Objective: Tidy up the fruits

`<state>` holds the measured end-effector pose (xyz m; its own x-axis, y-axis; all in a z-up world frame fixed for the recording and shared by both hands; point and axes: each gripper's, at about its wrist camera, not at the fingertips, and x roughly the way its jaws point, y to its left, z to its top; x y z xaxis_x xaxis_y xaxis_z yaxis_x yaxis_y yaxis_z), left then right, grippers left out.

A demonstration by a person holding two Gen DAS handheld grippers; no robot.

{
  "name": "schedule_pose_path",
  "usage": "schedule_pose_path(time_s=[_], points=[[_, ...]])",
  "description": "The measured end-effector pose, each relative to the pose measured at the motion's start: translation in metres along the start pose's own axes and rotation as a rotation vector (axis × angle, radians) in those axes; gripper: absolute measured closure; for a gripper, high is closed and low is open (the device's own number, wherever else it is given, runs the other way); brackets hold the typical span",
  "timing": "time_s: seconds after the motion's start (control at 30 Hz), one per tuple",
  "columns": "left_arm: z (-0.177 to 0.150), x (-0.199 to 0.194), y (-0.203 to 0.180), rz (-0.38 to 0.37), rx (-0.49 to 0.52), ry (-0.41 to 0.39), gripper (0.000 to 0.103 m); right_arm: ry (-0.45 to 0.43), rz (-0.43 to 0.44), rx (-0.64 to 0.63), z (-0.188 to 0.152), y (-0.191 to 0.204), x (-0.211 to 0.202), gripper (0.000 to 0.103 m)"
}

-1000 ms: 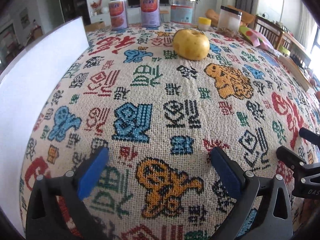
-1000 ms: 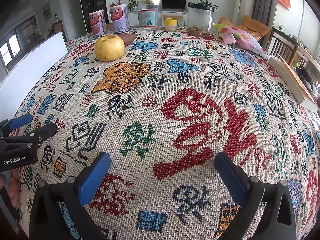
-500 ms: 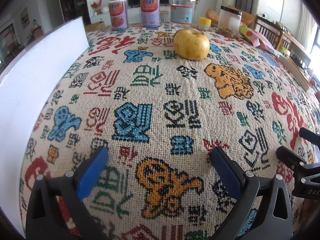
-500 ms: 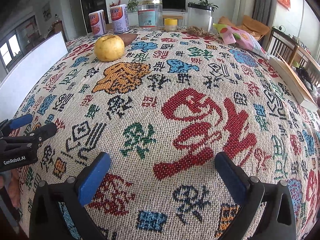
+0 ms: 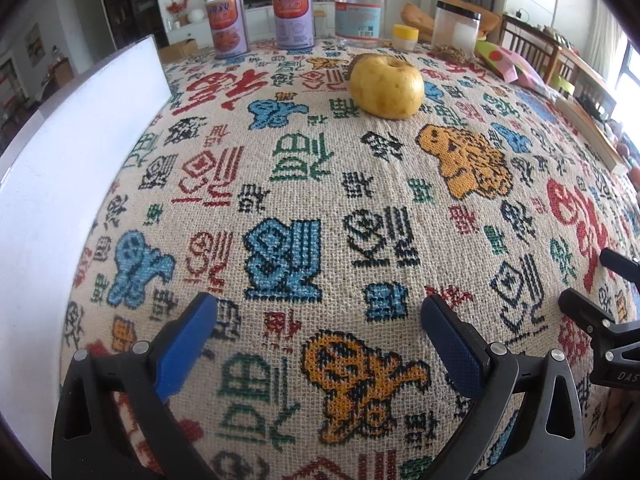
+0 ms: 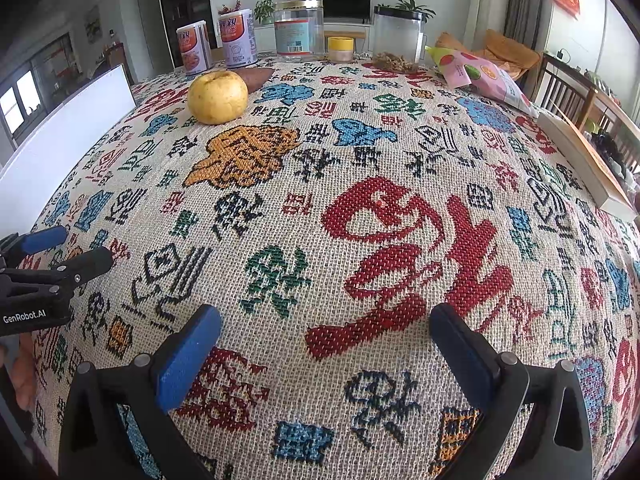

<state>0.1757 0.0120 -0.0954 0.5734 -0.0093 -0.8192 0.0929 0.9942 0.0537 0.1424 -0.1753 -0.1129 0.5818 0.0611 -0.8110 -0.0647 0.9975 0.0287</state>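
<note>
A yellow apple-like fruit [image 5: 387, 87] rests on the patterned tablecloth [image 5: 320, 208] toward the far side; the right wrist view shows the same fruit [image 6: 217, 97] at upper left, with a brown sweet potato [image 6: 258, 77] lying just behind it. My left gripper [image 5: 320, 320] hovers low over the near part of the cloth, open and empty, far short of the fruit. My right gripper [image 6: 326, 330] is likewise open with nothing between its blue pads. Each gripper shows at the edge of the other's view: the right gripper [image 5: 596, 292] and the left gripper [image 6: 60, 252].
A white board [image 5: 60, 184] stands along the table's left edge. At the far edge stand two purple cans [image 5: 258, 24], a clear jar [image 5: 358, 14], a small yellow-lidded jar [image 5: 405, 37] and a black-lidded container [image 5: 456, 28]. A colourful snack bag [image 6: 480, 76] and a flat book [image 6: 584, 160] lie at the right.
</note>
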Motion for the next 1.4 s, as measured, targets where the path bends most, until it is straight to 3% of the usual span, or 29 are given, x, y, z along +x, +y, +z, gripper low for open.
schedule_pose_path(time_s=[0.07,0.13,0.2,0.37,0.43,0.57,0.67,0.8,0.87,0.9,1.13,1.3,1.4], points=[[0.004,0.000,0.015,0.057,-0.004,-0.033,0.001,0.000,0.000,0.000,0.000,0.001,0.000,0.000],[0.002,0.010,0.030,0.075,-0.018,-0.005,0.000,0.000,0.000,0.000,0.000,0.001,0.000,0.000],[-0.006,0.013,0.047,-0.012,-0.096,-0.026,0.001,0.000,-0.003,-0.002,0.000,0.001,0.000,0.000],[-0.005,0.010,0.046,0.014,-0.106,-0.025,0.000,0.022,-0.007,-0.007,0.006,0.005,0.002,0.000],[-0.005,0.009,0.046,0.014,-0.106,-0.025,0.000,0.028,0.027,-0.060,0.024,0.016,0.006,0.000],[-0.005,0.010,0.047,0.013,-0.107,-0.025,0.000,-0.071,0.092,-0.160,0.080,0.055,0.019,0.000],[-0.005,0.010,0.047,0.013,-0.107,-0.025,0.000,-0.101,0.133,-0.144,0.129,0.078,0.051,0.000],[-0.005,0.010,0.047,0.013,-0.107,-0.025,0.000,-0.072,0.157,-0.105,0.172,0.100,0.096,0.001],[-0.005,0.011,0.047,0.012,-0.108,-0.024,0.000,-0.048,0.181,-0.119,0.179,0.110,0.111,0.016],[-0.005,0.011,0.047,0.012,-0.108,-0.024,0.000,-0.023,0.140,-0.125,0.180,0.112,0.118,0.034],[-0.005,0.011,0.047,0.012,-0.108,-0.024,0.000,0.004,0.151,-0.116,0.147,0.072,0.079,0.035],[-0.005,0.012,0.048,0.014,-0.108,-0.024,0.000,0.051,0.110,-0.131,0.084,0.015,0.031,0.035],[-0.005,0.012,0.047,0.016,-0.108,-0.024,0.000,0.031,0.067,-0.137,0.042,-0.005,0.011,0.034]])
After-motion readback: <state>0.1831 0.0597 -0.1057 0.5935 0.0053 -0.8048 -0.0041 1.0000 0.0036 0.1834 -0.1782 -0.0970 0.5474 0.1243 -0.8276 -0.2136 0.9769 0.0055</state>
